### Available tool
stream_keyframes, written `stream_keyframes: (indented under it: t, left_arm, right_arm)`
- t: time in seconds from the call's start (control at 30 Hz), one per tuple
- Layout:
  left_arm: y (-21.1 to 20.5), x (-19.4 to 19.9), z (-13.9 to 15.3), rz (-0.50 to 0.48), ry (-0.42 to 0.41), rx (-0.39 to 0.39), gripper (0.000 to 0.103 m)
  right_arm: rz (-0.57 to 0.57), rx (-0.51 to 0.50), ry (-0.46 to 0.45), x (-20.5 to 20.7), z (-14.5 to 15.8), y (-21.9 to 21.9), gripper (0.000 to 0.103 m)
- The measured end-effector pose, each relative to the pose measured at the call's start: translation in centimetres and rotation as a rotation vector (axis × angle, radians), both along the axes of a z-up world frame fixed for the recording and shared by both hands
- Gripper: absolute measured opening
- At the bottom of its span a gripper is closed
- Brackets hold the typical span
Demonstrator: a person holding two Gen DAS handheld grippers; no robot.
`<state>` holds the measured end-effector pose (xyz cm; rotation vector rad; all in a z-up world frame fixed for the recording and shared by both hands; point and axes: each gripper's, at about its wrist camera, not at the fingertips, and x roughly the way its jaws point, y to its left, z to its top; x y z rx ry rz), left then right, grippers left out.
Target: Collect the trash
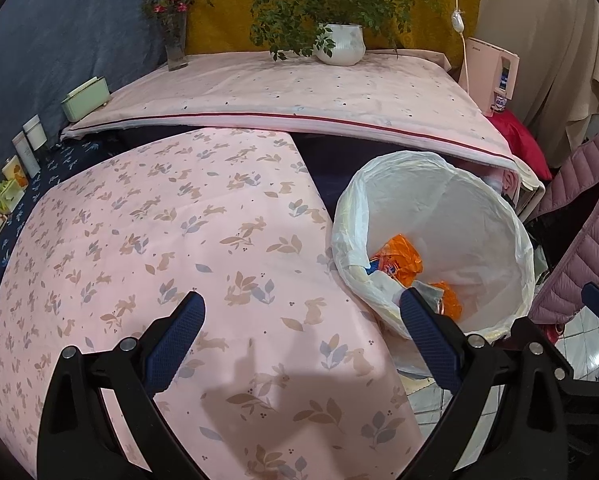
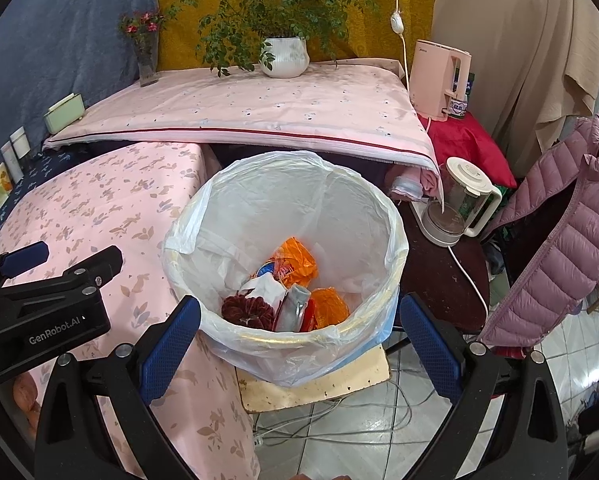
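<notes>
The left claw (image 1: 301, 312) is hanging wide open over the pink rabbit-print cloth (image 1: 179, 240), gripping nothing; its right finger (image 1: 429, 336) is showing in front of the bin's near rim. The right claw (image 2: 299, 316) is also gaping wide and empty, hovering just above the lined bin (image 2: 283, 184); the trash (image 2: 287, 292) (orange wrappers, a dark red pompom, a crushed can) is lying at the bottom of the bag.

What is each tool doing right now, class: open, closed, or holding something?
Left tool: open, empty, above the pink tablecloth.
Right tool: open, empty, above the lined trash bin.
</notes>
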<state>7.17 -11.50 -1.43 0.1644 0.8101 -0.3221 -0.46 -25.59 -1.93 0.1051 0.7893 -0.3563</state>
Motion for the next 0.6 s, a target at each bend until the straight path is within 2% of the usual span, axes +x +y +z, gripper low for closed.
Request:
stream_keyframes:
  t: [0.6]
  left_arm:
    - [-0.20,-0.30,0.07,-0.014,-0.009,0.008,0.093]
  right_arm:
    - [-0.004,-0.005,0.002,-0.26,-0.18,-0.16,0.096]
